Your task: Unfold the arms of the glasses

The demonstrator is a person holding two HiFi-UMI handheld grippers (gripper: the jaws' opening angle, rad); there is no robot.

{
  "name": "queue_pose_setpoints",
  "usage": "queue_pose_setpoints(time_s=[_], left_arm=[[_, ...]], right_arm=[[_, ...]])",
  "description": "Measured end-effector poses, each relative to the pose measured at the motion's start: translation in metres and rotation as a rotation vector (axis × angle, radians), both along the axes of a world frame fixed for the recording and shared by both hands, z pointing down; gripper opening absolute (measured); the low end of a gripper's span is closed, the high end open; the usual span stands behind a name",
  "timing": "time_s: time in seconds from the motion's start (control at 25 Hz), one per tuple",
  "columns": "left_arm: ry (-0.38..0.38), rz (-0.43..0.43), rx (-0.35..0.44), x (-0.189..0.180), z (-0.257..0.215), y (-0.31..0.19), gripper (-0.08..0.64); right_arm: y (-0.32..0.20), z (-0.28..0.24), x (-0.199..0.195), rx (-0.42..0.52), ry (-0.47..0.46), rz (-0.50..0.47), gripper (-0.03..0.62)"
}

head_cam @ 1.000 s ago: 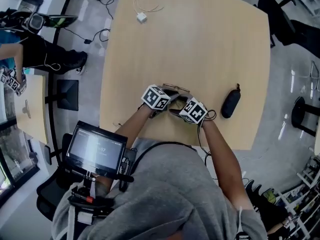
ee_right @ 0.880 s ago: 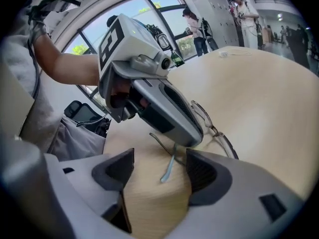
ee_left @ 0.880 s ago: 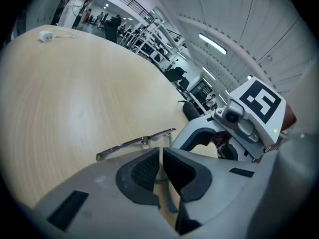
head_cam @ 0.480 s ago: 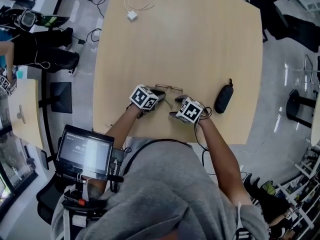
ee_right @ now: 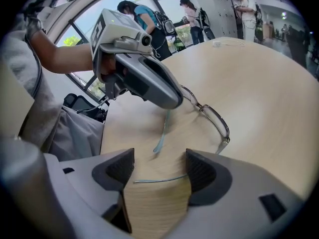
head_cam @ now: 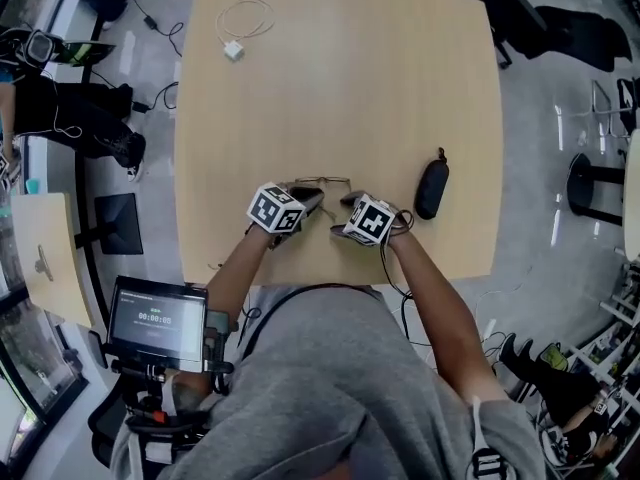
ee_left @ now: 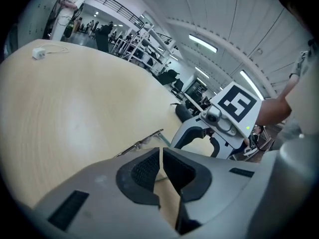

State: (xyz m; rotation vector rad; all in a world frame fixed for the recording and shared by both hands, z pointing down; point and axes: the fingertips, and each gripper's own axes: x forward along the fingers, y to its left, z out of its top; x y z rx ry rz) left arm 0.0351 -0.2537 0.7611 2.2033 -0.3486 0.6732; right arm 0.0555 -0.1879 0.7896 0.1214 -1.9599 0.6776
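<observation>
Wire-rimmed glasses (head_cam: 322,181) lie low on the near part of the wooden table (head_cam: 340,78), between the two grippers. The left gripper (ee_left: 160,169) has its jaws pressed together on the frame's end by the hinge, with one teal temple arm (ee_right: 162,128) trailing out from under its tip. The right gripper (ee_right: 159,171) has its jaws spread, and the other temple arm (ee_right: 159,180) lies crosswise in the gap from pad to pad. A black glasses case (head_cam: 431,187) lies just right of the right gripper, and a white charger with its cable (head_cam: 233,48) is well apart at the far left corner.
</observation>
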Motion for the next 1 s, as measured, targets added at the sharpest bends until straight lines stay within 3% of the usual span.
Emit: queue_pose_setpoints(time_s=[0.16, 0.52, 0.76, 1.0], left_arm=[[-0.054, 0.102, -0.049, 0.019, 0.021, 0.017, 0.006], [-0.158, 0.186, -0.08, -0.002, 0.036, 0.041, 0.006], [-0.214, 0.141, -0.072, -0.027, 0.037, 0.053, 0.006], [-0.166, 0.032, -0.043, -0.035, 0.043, 0.037, 0.006]], right_arm=[[-0.002, 0.0, -0.007, -0.015, -0.022, 0.04, 0.31], [-0.006, 0.0, -0.006, -0.034, -0.066, 0.083, 0.31], [-0.002, -0.007, -0.001, -0.007, -0.085, 0.092, 0.31], [-0.016, 0.007, -0.001, 0.038, -0.102, 0.117, 0.31]])
